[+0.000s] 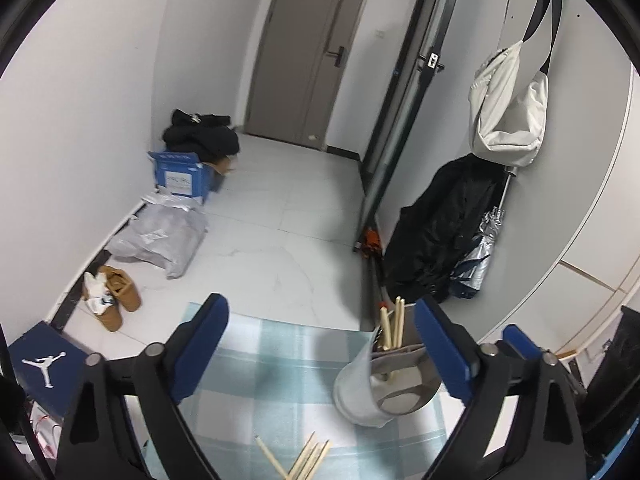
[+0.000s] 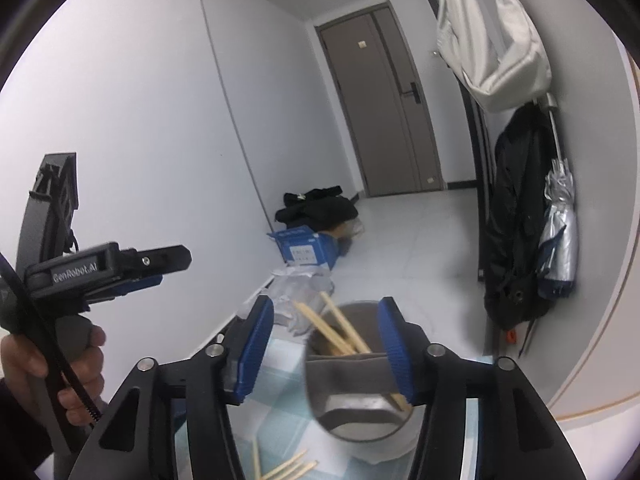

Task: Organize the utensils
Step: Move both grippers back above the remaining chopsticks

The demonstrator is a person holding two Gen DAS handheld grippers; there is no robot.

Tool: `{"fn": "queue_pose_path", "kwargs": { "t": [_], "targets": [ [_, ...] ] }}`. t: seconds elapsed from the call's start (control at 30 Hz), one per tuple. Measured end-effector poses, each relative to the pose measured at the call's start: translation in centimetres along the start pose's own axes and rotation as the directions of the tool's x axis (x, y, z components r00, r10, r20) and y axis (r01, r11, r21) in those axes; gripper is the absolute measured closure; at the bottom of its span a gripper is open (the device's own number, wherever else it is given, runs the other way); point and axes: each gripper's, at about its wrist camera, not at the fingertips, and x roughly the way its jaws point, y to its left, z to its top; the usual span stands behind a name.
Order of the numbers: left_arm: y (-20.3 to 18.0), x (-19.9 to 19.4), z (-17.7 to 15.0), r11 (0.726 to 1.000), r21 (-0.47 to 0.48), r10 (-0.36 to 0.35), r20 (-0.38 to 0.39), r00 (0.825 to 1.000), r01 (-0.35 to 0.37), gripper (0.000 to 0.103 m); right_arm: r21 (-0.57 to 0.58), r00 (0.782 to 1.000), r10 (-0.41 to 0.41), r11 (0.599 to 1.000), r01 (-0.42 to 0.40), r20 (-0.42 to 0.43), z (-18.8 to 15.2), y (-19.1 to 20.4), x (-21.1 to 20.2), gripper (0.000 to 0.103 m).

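Close to us, loose chopsticks [image 1: 298, 458] lie on the checked cloth [image 1: 256, 380] that covers the worktop. In the left view they sit low down, between the two blue pads of our left gripper [image 1: 320, 348]. Its jaws stand wide apart and hold nothing.

A little further on stands the grey utensil holder [image 1: 370, 384]. It looks tilted. More chopsticks [image 1: 394, 322] stick up out of its top. In the left view the holder is just inside the pad on that picture's right, and we cannot tell if the two touch.

In the right view the holder fills the space between the pads of our right gripper [image 2: 326, 350]. Its jaws are partly open. The pad on the right of that picture overlaps the holder's grey band, while the other pad stands clear of it. We cannot tell if the band is pressed. At the left edge of this view a hand [image 2: 48, 368] holds the left gripper's handle.

Past the worktop is a pale tiled floor [image 1: 280, 220]. Brown boots [image 1: 116, 296], a crumpled grey bag [image 1: 160, 236] and a blue box [image 1: 180, 176] lie along the wall. A white bag [image 1: 508, 108] and a dark coat [image 1: 444, 232] hang on the other side. Far back is a grey door [image 1: 308, 52].
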Motion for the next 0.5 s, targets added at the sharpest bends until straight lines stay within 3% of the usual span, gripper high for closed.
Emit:
{"fn": "queue_pose_path", "kwargs": {
  "t": [0.1,0.3,0.5],
  "targets": [
    [0.4,-1.2,-0.7,1.000,-0.004,0.010,0.034,0.999,-0.010,0.002,-0.011,1.000,0.023,1.000,-0.023,-0.001,-0.3,1.4,-1.1,0.041],
    [1.7,-2.8,-2.2,0.999,-0.009,0.036,0.074,0.997,-0.036,0.001,-0.051,1.000,0.027,0.998,-0.026,0.008,-1.9,4.0,-2.8,0.041],
    [3.2,-3.6,-4.2,0.998,-0.021,0.067,0.093,0.993,-0.065,0.001,-0.068,1.000,0.022,0.997,-0.022,-0.003,-4.0,5.8,-3.7,0.030]
  ]
}}
